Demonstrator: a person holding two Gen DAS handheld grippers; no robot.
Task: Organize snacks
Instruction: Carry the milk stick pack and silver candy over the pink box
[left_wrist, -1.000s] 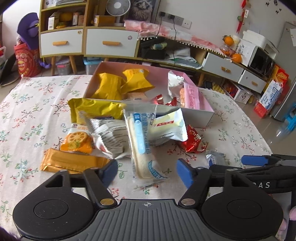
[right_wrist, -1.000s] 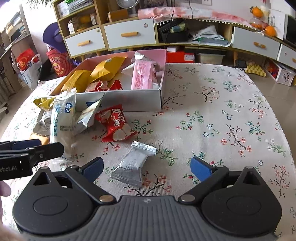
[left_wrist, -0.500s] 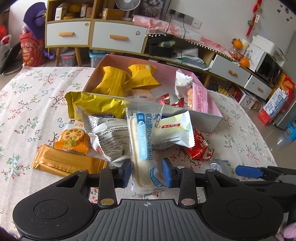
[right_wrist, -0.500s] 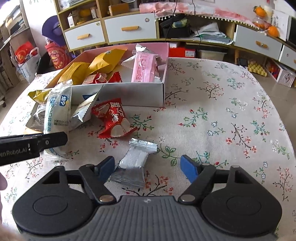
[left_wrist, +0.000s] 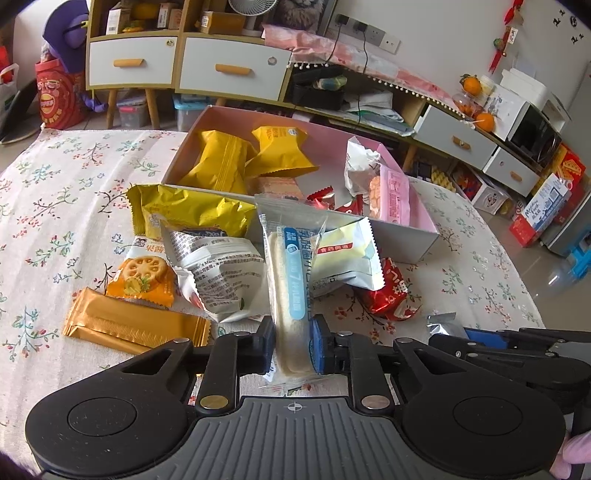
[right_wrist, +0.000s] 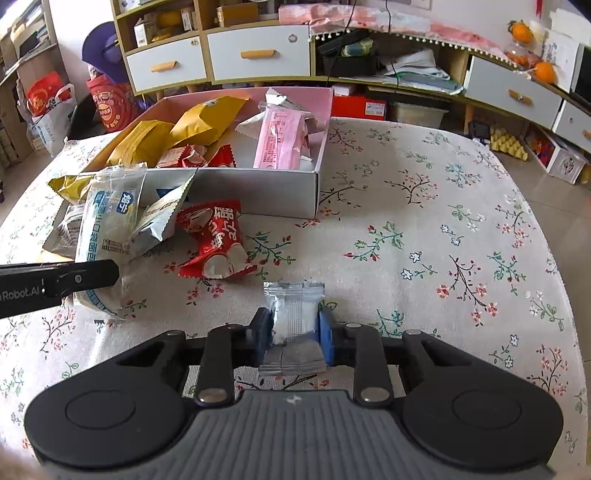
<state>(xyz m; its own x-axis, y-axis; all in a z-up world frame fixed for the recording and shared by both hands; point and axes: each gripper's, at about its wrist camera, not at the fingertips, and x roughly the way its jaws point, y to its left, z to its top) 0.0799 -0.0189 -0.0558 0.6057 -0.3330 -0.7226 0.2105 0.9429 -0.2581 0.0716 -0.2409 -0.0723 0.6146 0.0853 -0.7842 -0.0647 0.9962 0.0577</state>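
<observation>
A second ago both grippers stood wide open. Now the left gripper (left_wrist: 291, 347) has just closed on the near end of the long clear packet (left_wrist: 290, 280), and the right gripper (right_wrist: 293, 336) has just closed on the silver packet (right_wrist: 293, 325).

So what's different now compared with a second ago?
Both sets of jaws have just been closing. The left gripper now clamps the long clear snack pack; the right gripper clamps the small silver packet. The pink box and other snacks stayed put.
</observation>
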